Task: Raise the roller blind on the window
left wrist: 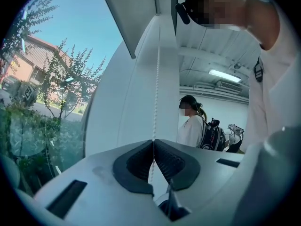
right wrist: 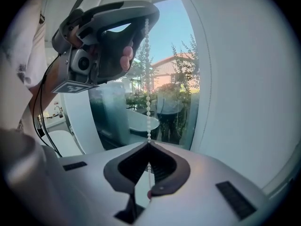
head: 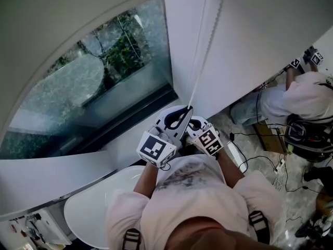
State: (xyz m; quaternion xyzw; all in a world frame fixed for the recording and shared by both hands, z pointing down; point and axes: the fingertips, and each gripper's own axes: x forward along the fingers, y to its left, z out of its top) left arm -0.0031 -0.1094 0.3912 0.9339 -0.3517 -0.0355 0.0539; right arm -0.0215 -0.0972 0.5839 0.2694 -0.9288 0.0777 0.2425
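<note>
left gripper (left wrist: 153, 141), right gripper (right wrist: 149, 144) both pinch bead chain (right wrist: 148, 105)

ahead: window glass (head: 78, 82) blocks | right: white wall (head: 250, 46) close | below-left: white table (head: 93, 207) | far right: person (head: 307, 95)

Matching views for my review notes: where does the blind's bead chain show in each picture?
Head view: bead chain runs from top centre down to mid-picture.
Left gripper view: bead chain vertical at centre, pinched between shut jaws.
Right gripper view: bead chain vertical at centre, likewise pinched.
Shared landmark: the window.
</note>
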